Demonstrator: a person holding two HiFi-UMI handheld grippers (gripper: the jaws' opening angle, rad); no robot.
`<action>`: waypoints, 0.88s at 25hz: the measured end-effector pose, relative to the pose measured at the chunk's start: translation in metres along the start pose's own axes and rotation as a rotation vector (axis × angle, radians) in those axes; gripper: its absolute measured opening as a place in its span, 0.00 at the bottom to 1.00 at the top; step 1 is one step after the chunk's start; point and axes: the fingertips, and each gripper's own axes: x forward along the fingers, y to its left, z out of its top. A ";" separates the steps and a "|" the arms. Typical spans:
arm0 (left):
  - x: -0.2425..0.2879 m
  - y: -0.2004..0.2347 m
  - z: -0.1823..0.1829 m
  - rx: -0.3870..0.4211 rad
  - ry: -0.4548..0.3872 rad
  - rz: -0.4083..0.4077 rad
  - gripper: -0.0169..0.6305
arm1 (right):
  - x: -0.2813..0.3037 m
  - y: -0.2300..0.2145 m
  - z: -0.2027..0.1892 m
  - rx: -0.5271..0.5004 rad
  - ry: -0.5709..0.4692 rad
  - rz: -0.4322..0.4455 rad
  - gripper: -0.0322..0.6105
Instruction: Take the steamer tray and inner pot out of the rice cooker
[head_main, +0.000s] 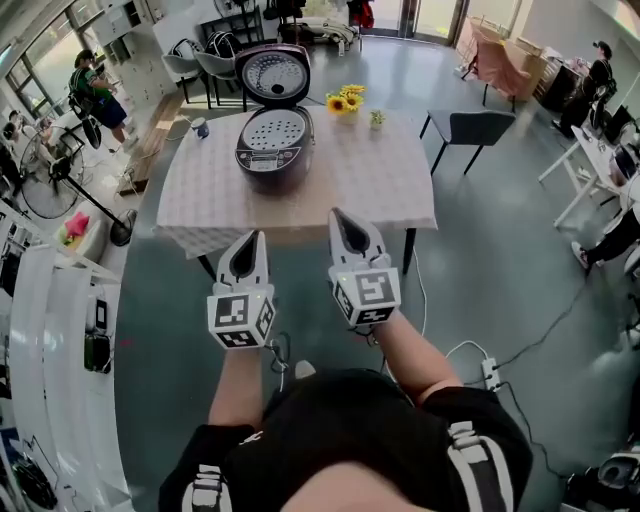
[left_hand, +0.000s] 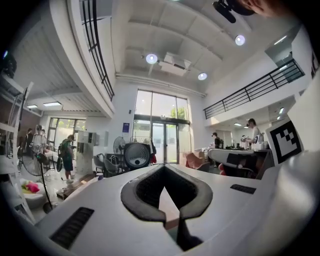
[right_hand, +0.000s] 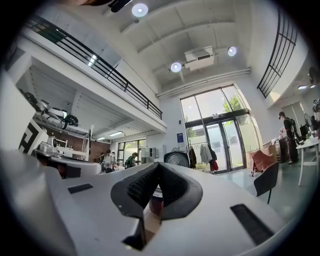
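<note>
left gripper (head_main: 252, 246) and right gripper (head_main: 340, 221) are sitting closed, empty; the steamer tray (head_main: 274, 131) is lying in the rice cooker (head_main: 266, 161) well ahead of both jaws — probably light, stiff, best pinched at its rim.

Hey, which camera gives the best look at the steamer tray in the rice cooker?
The head view: it looks down into the open rice cooker, so the whole steamer tray shows. Both gripper views see the cooker side-on and catch only its raised lid; the tray itself is out of sight.
</note>
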 end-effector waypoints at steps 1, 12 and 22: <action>0.001 0.000 0.000 -0.002 -0.003 -0.002 0.03 | 0.000 -0.003 0.000 0.005 -0.004 -0.009 0.05; 0.005 0.025 0.005 0.023 -0.020 -0.039 0.03 | 0.019 0.007 0.003 0.001 -0.002 -0.063 0.05; 0.000 0.080 -0.007 0.027 -0.003 -0.129 0.03 | 0.038 0.045 -0.017 0.023 0.029 -0.161 0.05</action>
